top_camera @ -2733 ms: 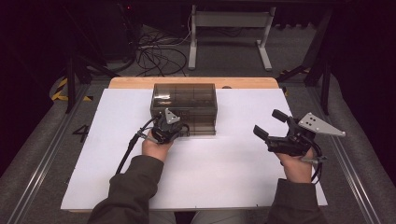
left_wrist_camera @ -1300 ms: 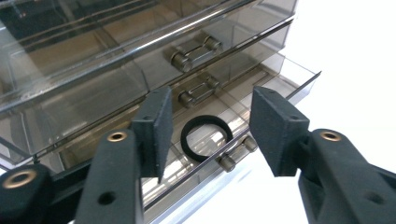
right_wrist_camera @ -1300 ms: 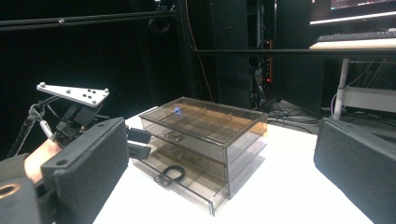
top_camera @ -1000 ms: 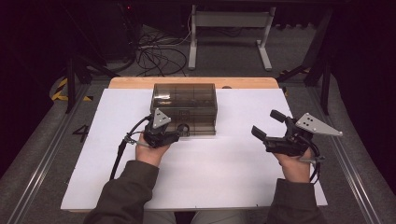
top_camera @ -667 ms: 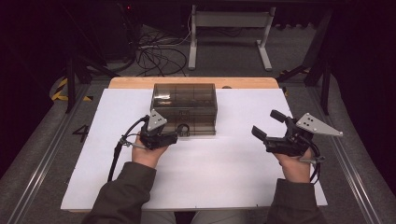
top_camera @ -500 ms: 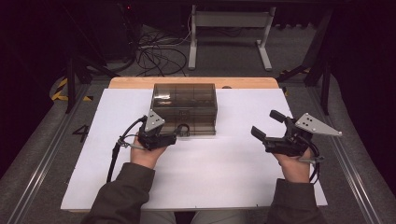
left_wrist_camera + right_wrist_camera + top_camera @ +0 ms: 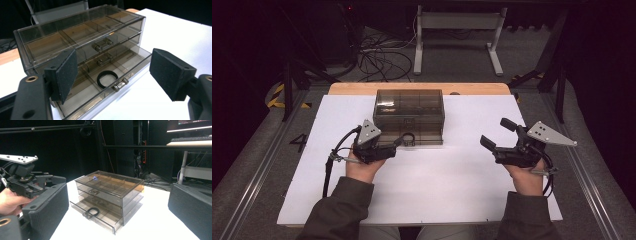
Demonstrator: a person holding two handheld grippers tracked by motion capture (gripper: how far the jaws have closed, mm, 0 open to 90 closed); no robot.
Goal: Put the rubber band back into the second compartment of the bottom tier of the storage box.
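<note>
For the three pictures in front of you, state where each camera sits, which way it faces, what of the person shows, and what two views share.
High view: above the person's side, facing forward and down on the table; both forearms, left gripper, right gripper.
Left gripper view: on that gripper, facing the drawer box; its open jaws.
Right gripper view: low at the table's side; its own jaws, the other hand.
Shared: black ring in the pulled-out bottom drawer.

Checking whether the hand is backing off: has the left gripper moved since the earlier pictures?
Yes. The left gripper has drawn left, away from the drawer box.
</note>
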